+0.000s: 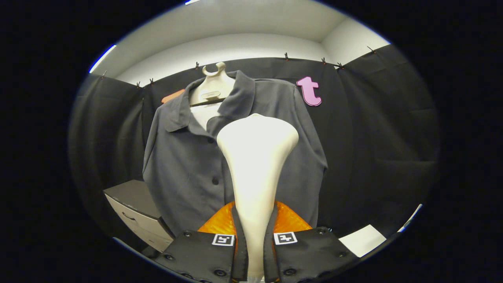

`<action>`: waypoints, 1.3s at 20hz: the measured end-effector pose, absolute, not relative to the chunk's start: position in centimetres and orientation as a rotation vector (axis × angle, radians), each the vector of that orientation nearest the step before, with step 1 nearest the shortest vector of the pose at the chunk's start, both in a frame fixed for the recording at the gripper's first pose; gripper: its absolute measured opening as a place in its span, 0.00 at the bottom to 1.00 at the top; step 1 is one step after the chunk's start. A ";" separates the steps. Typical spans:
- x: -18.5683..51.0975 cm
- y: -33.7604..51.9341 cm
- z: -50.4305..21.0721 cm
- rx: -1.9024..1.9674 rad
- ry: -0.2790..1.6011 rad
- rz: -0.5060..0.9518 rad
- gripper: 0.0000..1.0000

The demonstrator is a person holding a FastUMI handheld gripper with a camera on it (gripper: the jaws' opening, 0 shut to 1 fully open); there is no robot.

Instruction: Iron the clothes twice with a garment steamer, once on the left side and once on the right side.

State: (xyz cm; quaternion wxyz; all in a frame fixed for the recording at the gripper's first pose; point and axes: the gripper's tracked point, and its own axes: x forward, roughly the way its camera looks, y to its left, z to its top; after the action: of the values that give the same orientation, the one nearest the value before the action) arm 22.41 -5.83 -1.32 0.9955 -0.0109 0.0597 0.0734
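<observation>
My one camera rides on the gripper (255,236) and looks forward along its two fingers (240,236), which rise from the bottom of my view, closed on the steamer (255,169) handle between them. The lens tilts slightly upward, so I see the steamer's head from close behind, the shirt (184,165) on its hanger (212,84) just beyond, facing me, and the ceiling (235,23) above. A cabinet (135,208) sits low, beside the shirt's hem.

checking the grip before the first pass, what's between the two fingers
In the gripper view the garment steamer stands between the fingers, its handle clamped by both, its wide head up in front of the grey shirt.
</observation>
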 end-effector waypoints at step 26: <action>27.0 -8.6 -9.3 0.001 0.206 0.202 0.23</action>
State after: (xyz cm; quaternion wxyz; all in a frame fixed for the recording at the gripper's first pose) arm 26.97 -8.61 -9.32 0.9896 0.0007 0.1026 0.1009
